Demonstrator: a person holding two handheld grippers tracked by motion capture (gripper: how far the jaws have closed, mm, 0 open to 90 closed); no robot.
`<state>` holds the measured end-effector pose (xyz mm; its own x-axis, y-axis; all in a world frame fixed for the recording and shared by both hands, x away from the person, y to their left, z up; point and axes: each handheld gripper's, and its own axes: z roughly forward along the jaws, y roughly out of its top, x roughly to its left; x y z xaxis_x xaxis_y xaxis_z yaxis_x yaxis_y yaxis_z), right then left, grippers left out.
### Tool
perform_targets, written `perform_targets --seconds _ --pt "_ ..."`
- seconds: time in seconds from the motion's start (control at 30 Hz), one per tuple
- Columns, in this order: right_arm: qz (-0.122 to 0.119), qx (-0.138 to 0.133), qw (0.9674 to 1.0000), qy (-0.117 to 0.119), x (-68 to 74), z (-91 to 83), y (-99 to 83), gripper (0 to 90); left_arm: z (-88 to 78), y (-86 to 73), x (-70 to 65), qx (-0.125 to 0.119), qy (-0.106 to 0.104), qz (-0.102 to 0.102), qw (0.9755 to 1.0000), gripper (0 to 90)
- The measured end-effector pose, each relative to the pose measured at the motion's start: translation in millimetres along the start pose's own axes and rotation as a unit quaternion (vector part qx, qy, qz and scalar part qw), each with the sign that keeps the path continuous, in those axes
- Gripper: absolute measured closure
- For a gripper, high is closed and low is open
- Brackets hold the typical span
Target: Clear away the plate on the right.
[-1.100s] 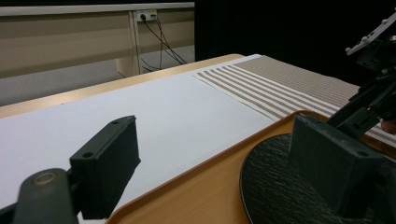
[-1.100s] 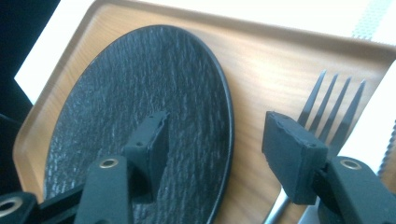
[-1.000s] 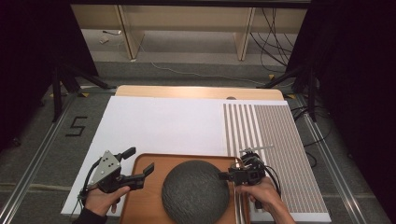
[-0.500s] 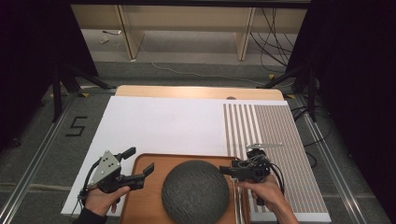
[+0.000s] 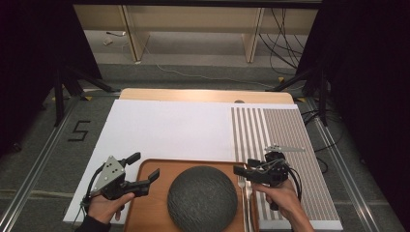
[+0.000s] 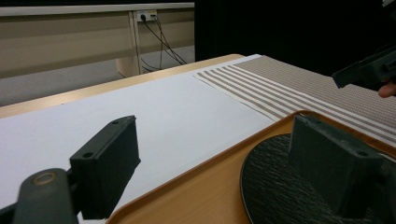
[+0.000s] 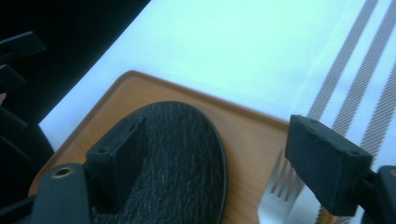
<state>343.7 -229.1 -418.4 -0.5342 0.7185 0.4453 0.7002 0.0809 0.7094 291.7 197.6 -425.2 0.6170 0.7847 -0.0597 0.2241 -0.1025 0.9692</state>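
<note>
High view: a wooden tray [image 5: 145, 217] sits at the near edge of the table, with a dark round plate [image 5: 202, 198] on it. A fork [image 5: 243, 203] lies on the tray just right of the plate, its long axis running away from the person, tines at the far end. The right gripper [image 5: 240, 170] hovers above the fork's tines, its jaws apart with nothing between them, having just been opening. The left gripper [image 5: 142, 166] hangs over the tray's left edge, jaws wide apart and empty.

Left gripper view: both black jaws stand well apart over the tray's rim [image 6: 196, 170] and the plate [image 6: 271, 186].

Right gripper view: the fork's tines [image 7: 280, 182] lie below the open jaws, pointing toward the striped placemat [image 7: 345, 60], beside the plate [image 7: 182, 144].
</note>
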Motion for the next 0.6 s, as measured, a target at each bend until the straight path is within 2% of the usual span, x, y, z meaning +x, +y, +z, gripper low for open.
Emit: perform_targets --seconds 0.17,0.33,0.6 --pt "-0.004 -0.011 0.9998 -0.014 -2.0 -6.5 1.5 18.8 -0.1 0.0 -0.1 0.000 0.000 0.000 1.0000 15.8" --pt "-0.013 -0.037 0.9989 -0.024 -1.1 -14.6 3.4 17.0 -0.1 0.0 -0.1 0.000 0.000 0.000 1.0000 15.8" --pt "-0.046 -0.070 0.9958 -0.037 3.7 -26.3 2.7 17.0 -0.2 0.0 0.2 0.000 -0.001 -0.001 1.0000 15.9"
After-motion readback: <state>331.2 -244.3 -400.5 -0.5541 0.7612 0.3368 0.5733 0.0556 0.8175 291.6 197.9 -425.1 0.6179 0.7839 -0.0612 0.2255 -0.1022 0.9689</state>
